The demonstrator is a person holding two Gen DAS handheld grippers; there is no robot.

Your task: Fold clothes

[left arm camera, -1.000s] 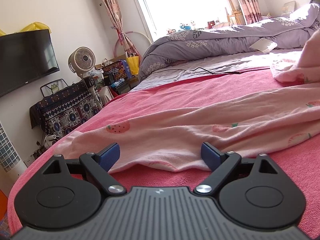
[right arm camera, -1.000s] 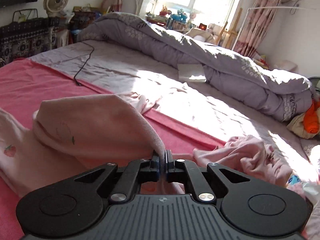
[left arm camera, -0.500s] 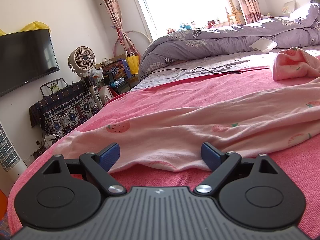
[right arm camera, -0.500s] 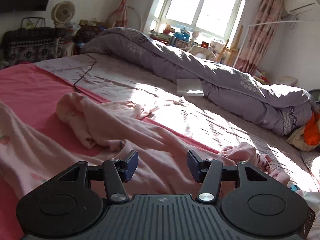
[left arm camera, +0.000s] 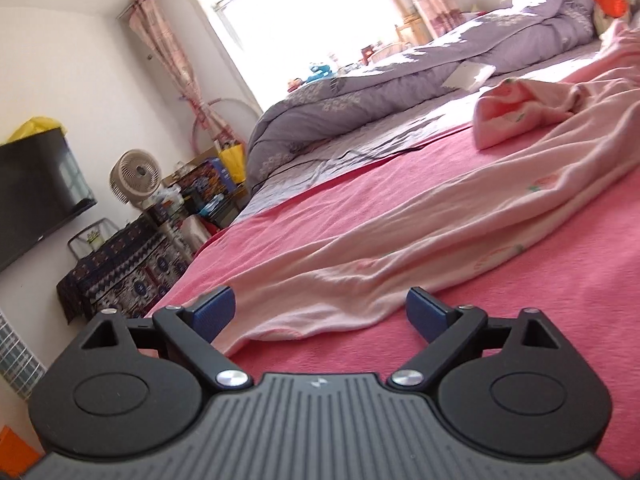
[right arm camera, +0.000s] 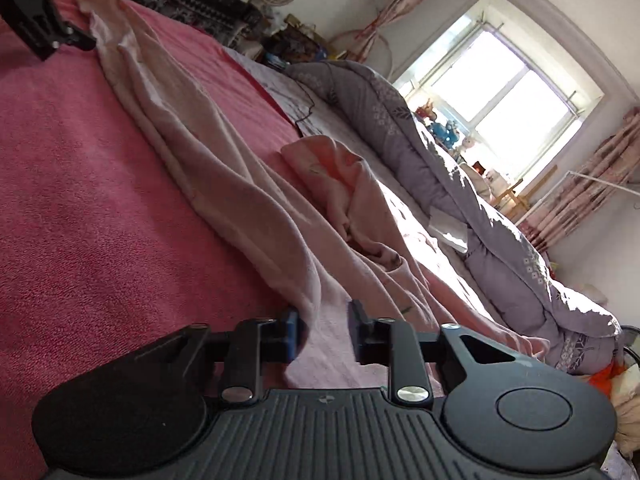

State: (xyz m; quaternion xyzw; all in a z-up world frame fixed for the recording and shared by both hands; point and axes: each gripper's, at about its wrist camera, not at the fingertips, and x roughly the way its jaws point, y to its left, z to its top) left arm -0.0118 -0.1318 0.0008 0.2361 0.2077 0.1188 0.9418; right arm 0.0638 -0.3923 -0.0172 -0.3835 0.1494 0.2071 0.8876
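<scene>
The left tongs (left arm camera: 320,312) sit low on the pink blanket (left arm camera: 540,320), spread wide, with the near hem of the pale pink garment (left arm camera: 400,248) lying between their tips. The garment stretches rightward across the bed in long folds. The right tongs (right arm camera: 322,336) stand partly spread around its other end, not yet pinching.

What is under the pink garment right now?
The pink garment lies stretched across the red blanket, which shows bare on both sides. Whatever sits beneath its bunched far end is covered.
</scene>
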